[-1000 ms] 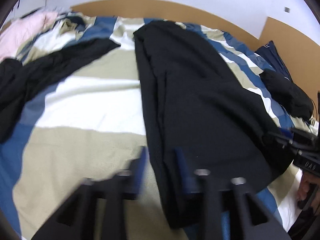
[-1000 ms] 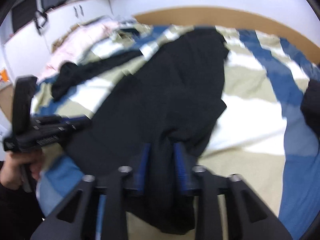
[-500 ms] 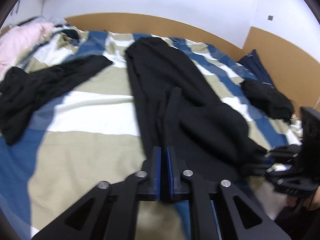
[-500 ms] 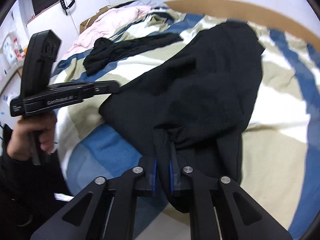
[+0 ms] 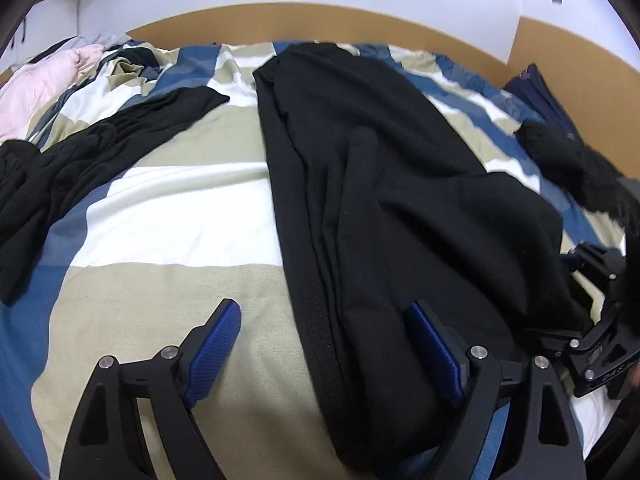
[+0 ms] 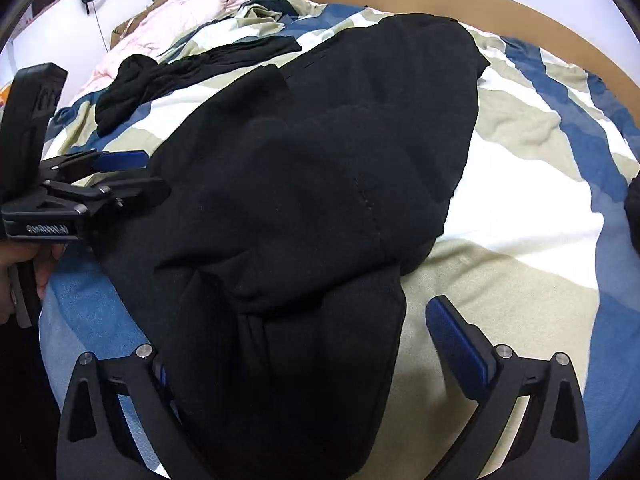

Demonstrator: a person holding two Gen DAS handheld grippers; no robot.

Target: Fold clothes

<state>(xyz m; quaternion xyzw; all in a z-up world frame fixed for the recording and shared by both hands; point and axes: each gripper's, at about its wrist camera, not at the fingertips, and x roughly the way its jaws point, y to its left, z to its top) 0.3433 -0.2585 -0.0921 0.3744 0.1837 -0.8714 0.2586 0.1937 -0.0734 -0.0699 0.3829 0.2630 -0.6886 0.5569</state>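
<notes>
A long black garment [image 5: 384, 184] [image 6: 320, 180] lies lengthwise on the striped bedcover [image 5: 160, 208], doubled over at its near end. My left gripper [image 5: 326, 332] hangs just over that near end. Its jaws are opening wide; the cloth lies between the blue pads [image 5: 218, 340] and they do not press it. My right gripper [image 6: 308, 356] is over the other near corner, its jaws also opening. Cloth lies loose between them and covers part of the left pad. In each wrist view the other gripper shows at the edge: the right gripper [image 5: 592, 320] and the left gripper [image 6: 100, 184].
A second black garment [image 5: 80, 160] [image 6: 160, 76] sprawls to the left, with a pink quilt [image 5: 40, 80] behind it. A dark bundle [image 5: 572, 168] and a navy item [image 5: 536, 92] lie at the right. A wooden board [image 5: 360, 20] rims the far side of the bed. A hand [image 6: 24, 272] holds the left gripper.
Half a second ago both grippers were shut on the garment's near edge. Now both stand wide apart and the cloth lies let go on the bed.
</notes>
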